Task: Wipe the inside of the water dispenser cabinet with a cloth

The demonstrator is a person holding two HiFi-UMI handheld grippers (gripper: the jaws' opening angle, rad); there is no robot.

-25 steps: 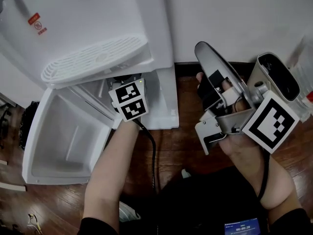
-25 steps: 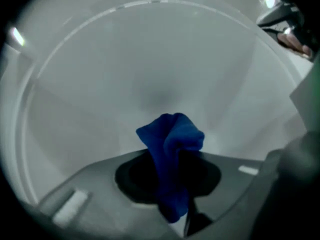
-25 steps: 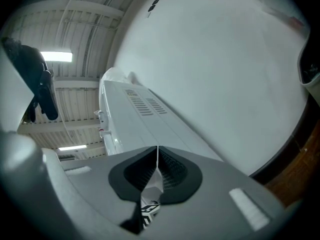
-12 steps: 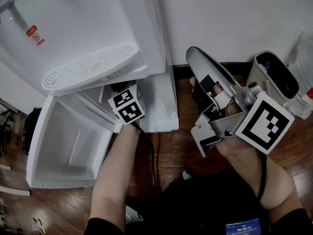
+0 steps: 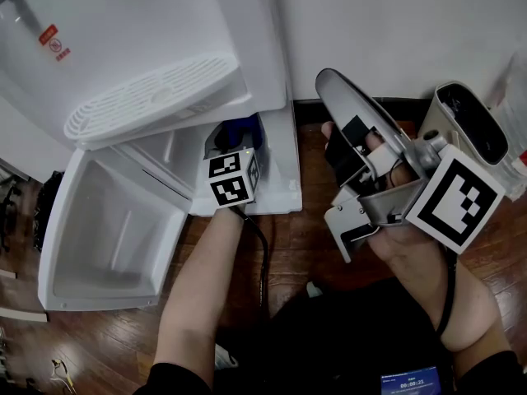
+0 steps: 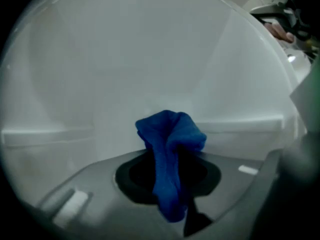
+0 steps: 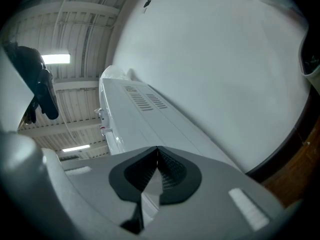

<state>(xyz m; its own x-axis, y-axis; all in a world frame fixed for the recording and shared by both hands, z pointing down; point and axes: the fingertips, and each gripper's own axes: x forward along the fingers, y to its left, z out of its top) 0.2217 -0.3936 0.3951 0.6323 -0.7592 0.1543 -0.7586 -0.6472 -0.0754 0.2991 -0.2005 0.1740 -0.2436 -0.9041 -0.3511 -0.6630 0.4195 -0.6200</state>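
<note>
Both closed: left gripper [image 6: 167, 189] pinches blue cloth [image 6: 172, 134] inside cabinet [image 6: 100, 74]; right gripper [image 7: 157, 156] empty, outside it.

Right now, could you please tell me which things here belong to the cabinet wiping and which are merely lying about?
Belongs to the job:
blue cloth, gripped in the left claw
water dispenser cabinet
its open door

Just about:
right claw, shut and empty
white box by the wall
wooden floor

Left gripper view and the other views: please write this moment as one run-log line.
left gripper: shut on blue cloth, inside water dispenser cabinet | cabinet door: open | right gripper: shut, empty, outside cabinet
</note>
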